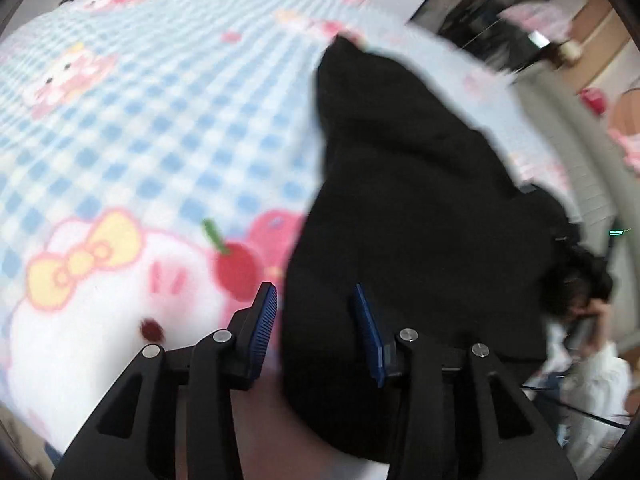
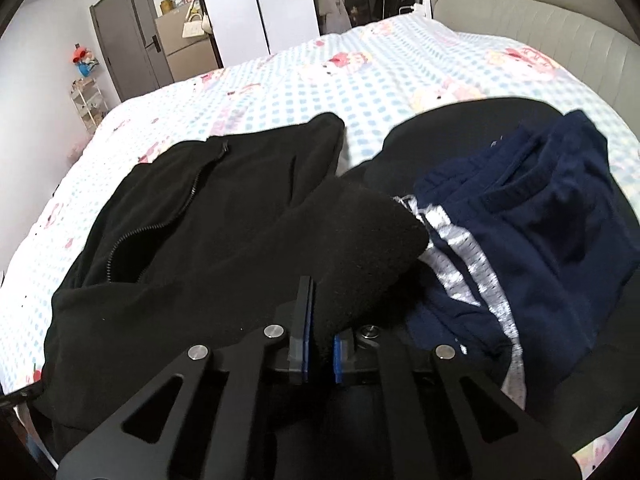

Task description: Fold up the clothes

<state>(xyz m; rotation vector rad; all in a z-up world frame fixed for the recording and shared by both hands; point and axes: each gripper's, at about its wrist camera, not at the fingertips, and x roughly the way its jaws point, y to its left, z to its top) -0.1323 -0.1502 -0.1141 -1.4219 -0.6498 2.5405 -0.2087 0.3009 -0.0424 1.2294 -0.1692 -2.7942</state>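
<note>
Right gripper (image 2: 320, 344) clamped on black jacket (image 2: 208, 216) sleeve; left gripper (image 1: 316, 320) open over jacket edge. Navy garment (image 2: 532, 216) beside, on bed (image 2: 360, 80).

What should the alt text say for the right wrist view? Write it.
The right gripper is clamped on a fold of a black zip-up fleece jacket spread on a blue-checked cartoon bedsheet, with navy clothing with silver-grey stripes piled just right.
</note>
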